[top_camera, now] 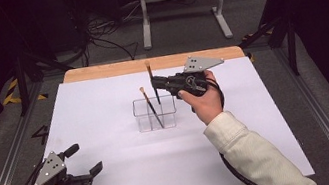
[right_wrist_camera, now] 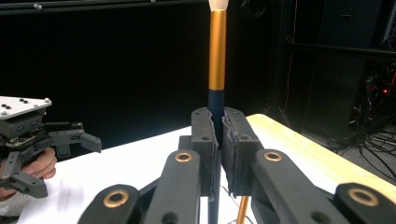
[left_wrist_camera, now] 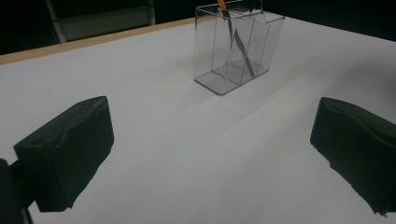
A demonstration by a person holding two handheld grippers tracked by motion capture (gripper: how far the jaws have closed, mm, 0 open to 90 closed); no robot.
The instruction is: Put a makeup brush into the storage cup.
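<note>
Right tool (top_camera: 156, 82) is clamping a brush (right_wrist_camera: 217, 56) upright over the clear holder (top_camera: 155, 114), where another brush (top_camera: 150, 106) is leaning. I'd be keeping it vertical, lowering slowly into a free compartment. Left tool (top_camera: 88, 161) is resting open on the bench (top_camera: 102, 98).

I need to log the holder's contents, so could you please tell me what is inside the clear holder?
One brush leans inside the clear holder, its bristle end sticking up above the rim. A second brush is clamped upright in the right claw above it; whether its lower end is already inside cannot be told.
</note>
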